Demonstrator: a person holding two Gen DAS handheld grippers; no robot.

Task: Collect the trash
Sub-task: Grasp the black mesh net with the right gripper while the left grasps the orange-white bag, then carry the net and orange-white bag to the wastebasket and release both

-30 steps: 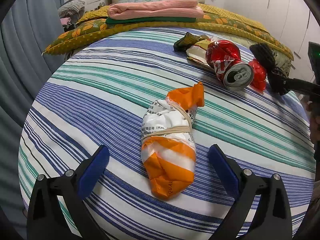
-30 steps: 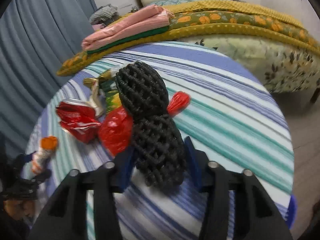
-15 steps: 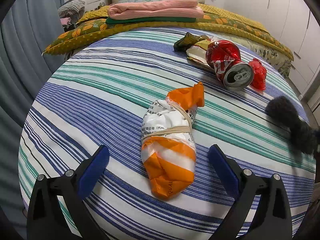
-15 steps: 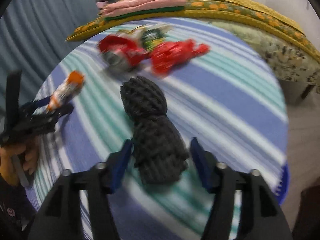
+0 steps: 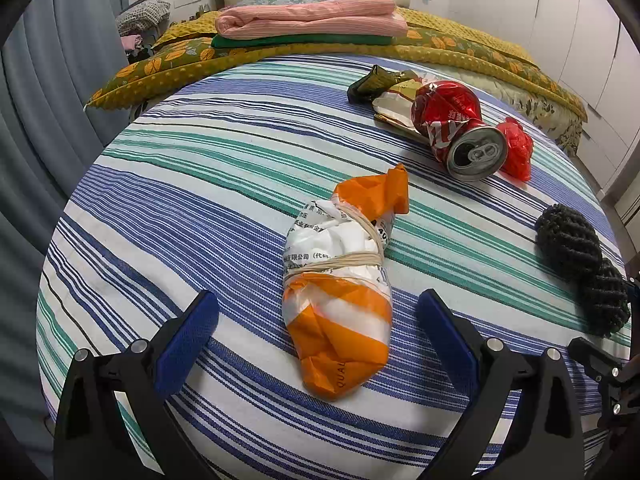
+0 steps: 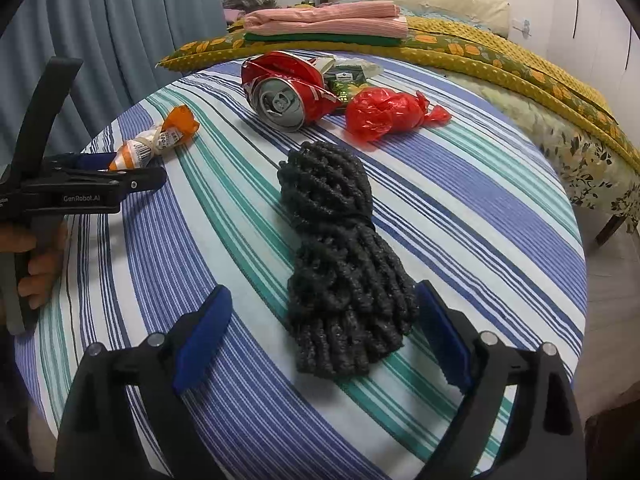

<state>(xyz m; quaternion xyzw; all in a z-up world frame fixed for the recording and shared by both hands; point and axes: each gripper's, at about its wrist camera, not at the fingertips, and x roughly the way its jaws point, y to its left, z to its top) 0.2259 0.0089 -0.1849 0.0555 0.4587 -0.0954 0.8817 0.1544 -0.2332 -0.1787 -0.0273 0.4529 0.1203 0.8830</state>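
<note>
An orange and white wrapper bundle (image 5: 340, 292) tied with a rubber band lies on the striped tablecloth (image 5: 200, 184) between the open jaws of my left gripper (image 5: 318, 324). A black foam net (image 6: 340, 276) lies on the cloth between the wide-open jaws of my right gripper (image 6: 322, 328); the blue pads stand clear of it. The net also shows at the right edge of the left wrist view (image 5: 580, 268). A crushed red can (image 6: 288, 88), a red plastic bag (image 6: 384, 114) and green snack wrappers (image 6: 346, 78) lie further back. The wrapper bundle (image 6: 154, 144) and left gripper (image 6: 92, 188) show at left in the right wrist view.
The round table's edge (image 6: 576, 240) drops to the floor on the right. A bed (image 6: 480, 40) with folded pink and green cloths (image 6: 324, 22) stands behind. Blue curtains (image 6: 120, 40) hang at the left.
My right gripper carried the black foam net from beside the can toward the near side of the table, set it down and opened. The left gripper has not moved.
</note>
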